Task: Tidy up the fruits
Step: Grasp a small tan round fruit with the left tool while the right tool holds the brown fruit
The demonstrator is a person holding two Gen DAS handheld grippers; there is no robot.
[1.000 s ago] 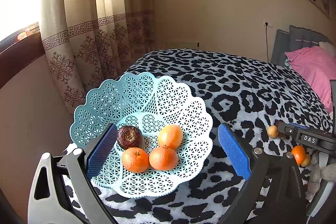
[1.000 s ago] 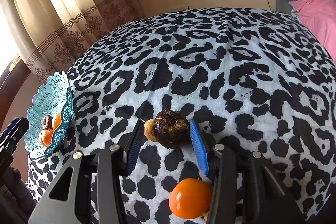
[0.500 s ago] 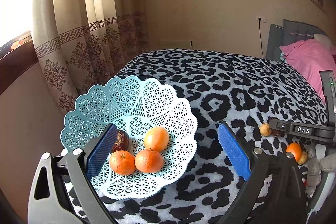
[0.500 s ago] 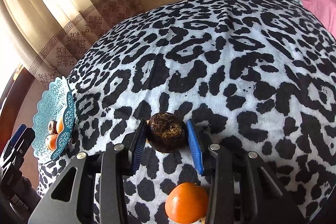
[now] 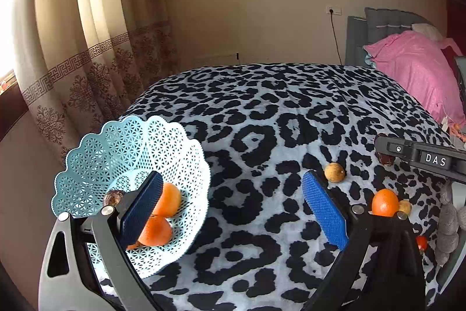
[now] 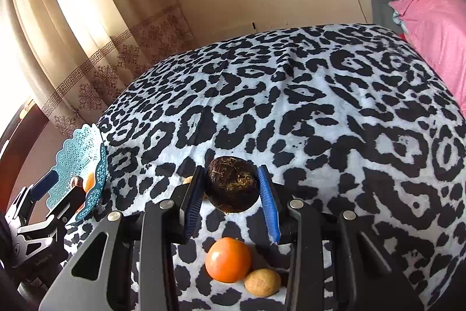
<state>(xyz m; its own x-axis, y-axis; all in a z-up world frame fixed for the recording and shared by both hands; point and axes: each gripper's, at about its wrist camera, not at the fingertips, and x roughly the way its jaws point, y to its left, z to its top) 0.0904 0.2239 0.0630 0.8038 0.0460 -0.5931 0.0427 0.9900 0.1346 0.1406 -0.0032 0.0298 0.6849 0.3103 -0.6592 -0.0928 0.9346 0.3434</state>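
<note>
Dark fruit clamped on the right, nothing on the left

Nearest in the right wrist view: an orange (image 6: pixel 228 259) touching a small tan fruit (image 6: pixel 262 282) on the leopard-print blanket (image 6: pixel 320 107). Just beyond, right gripper (image 6: pixel 231 190) narrowed onto a dark brown rough-skinned fruit (image 6: pixel 232 187), pads against both sides. Left gripper (image 5: pixel 233 209) spread wide, holding nothing, one pad overlapping the light blue lattice basket (image 5: pixel 96 153) with oranges (image 5: pixel 167 198) inside. Farther off, pink pillow (image 5: pixel 416 72).

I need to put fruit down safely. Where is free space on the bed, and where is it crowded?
Free: the blanket between the basket and the pink pillow. Crowded: around the orange, by the right gripper.
</note>
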